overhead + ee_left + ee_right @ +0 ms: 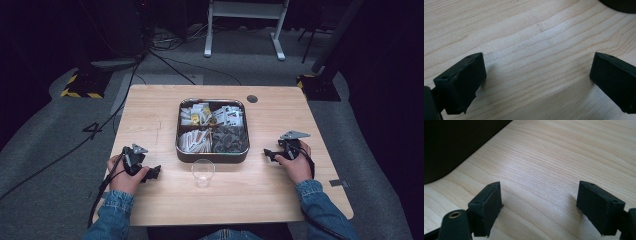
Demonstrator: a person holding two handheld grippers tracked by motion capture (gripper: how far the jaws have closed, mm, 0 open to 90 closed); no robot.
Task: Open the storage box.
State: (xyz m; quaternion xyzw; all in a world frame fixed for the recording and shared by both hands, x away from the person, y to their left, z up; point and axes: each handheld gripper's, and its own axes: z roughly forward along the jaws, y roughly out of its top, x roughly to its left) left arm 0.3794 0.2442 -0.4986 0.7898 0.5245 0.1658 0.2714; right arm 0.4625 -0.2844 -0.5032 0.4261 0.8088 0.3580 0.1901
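Cup (203, 171) near centre, clear, light | left claw (154, 173), right claw (270, 154) spread, empty, on worktop (150, 107) | risk: cup tips or slips if squeezed off-centre; tin (212, 156) just beyond.

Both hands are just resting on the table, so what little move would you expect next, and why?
Probably the left hand-held gripper edges toward the clear cup. Both hand-held grippers sit open on bare wood, holding nothing; the right one is beside the tray of packets. The cup stands empty in front of the tray, a little nearer the left one, so steadying or lifting it seems a likely first step.
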